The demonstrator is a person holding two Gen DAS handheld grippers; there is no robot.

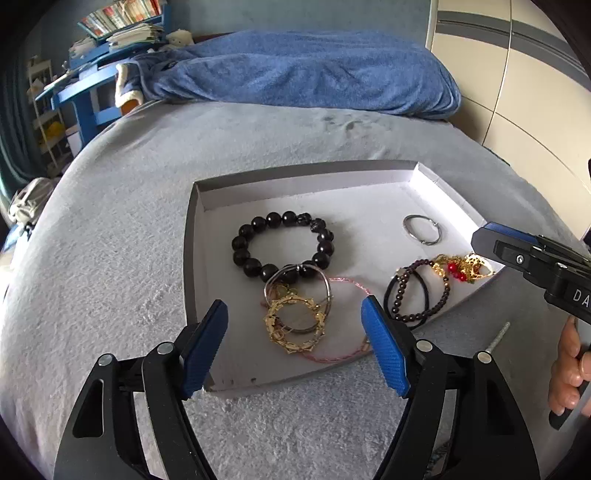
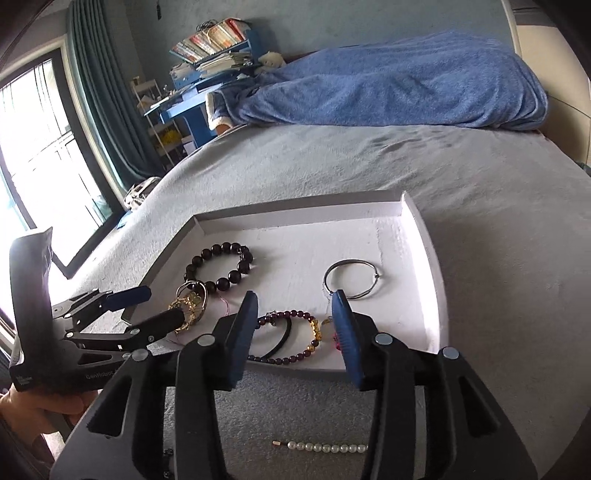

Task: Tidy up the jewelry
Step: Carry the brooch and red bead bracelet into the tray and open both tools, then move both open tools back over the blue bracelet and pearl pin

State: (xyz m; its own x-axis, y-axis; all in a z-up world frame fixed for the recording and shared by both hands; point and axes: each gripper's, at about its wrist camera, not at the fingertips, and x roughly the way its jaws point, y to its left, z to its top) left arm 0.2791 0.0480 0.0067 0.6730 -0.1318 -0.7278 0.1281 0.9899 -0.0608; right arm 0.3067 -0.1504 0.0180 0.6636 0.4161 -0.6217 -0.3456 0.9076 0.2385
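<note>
A shallow white tray lies on the grey bed and holds jewelry. In it are a black bead bracelet, a gold bracelet under a silver bangle, a thin silver bangle, a dark garnet bracelet and a gold-and-red piece. My left gripper is open and empty over the tray's near left part. My right gripper is open and empty above the garnet bracelet. A pearl strand lies on the bed outside the tray.
A blue blanket is heaped at the far end of the bed. A blue desk with books stands at the back left. A window with curtains is on the left. A cream wardrobe stands on the right.
</note>
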